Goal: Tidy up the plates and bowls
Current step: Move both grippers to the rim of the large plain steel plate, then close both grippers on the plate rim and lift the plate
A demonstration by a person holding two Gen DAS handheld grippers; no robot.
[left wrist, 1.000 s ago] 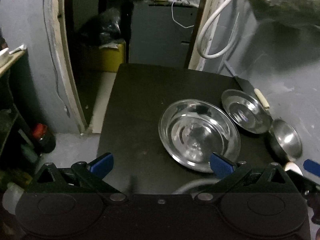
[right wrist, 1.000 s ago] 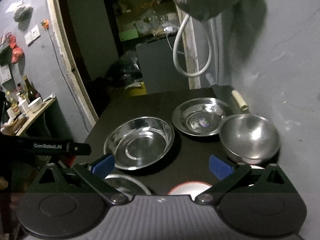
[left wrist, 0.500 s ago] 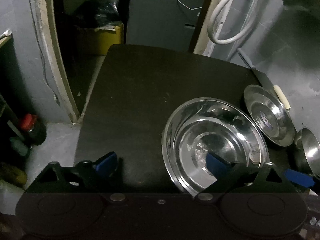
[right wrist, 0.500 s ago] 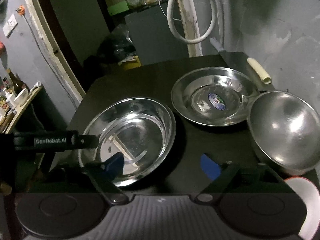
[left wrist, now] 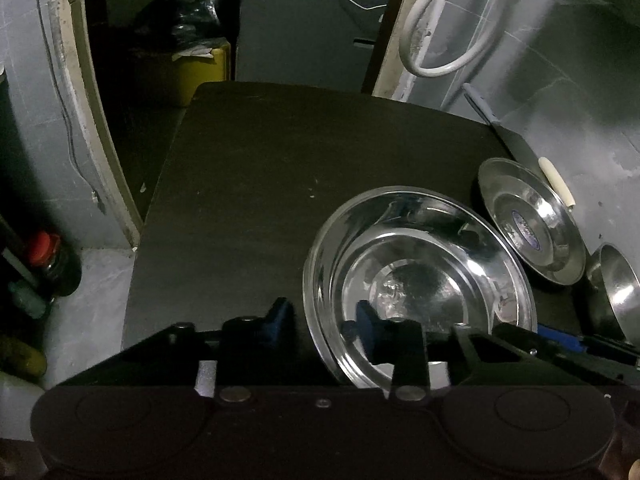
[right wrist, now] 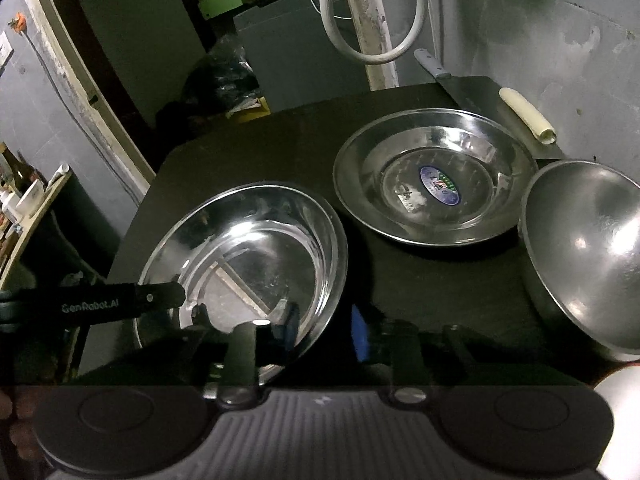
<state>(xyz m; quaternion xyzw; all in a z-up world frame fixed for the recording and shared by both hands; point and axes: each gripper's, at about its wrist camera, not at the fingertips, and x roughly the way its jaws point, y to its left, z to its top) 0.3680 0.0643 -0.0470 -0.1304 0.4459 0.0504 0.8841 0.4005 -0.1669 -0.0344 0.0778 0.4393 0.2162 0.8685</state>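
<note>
A wide shallow steel bowl [left wrist: 420, 280] [right wrist: 248, 248] rests on the black table [left wrist: 260, 200]. My left gripper [left wrist: 322, 318] straddles its left rim, one finger inside and one outside. The jaws are closing, and a gap still shows on each side of the rim. My right gripper [right wrist: 325, 326] straddles the right rim the same way, closing and not pressing on it. The left gripper's finger [right wrist: 120, 300] reaches into the bowl in the right wrist view. A steel plate with a blue sticker [left wrist: 528, 232] [right wrist: 436, 184] and a deep steel bowl [left wrist: 616, 288] [right wrist: 588, 248] sit to the right.
A cleaver [right wrist: 460, 84] and a cream roll [right wrist: 528, 116] lie by the grey wall at the table's far right. A white hose [right wrist: 372, 20] hangs on the wall. A white round object [right wrist: 616, 400] is at the near right. Bottles [left wrist: 48, 256] stand on the floor at the left.
Both grippers came down and forward onto the wide bowl. Their jaws went from wide open to narrow, each now around a rim of the bowl.
</note>
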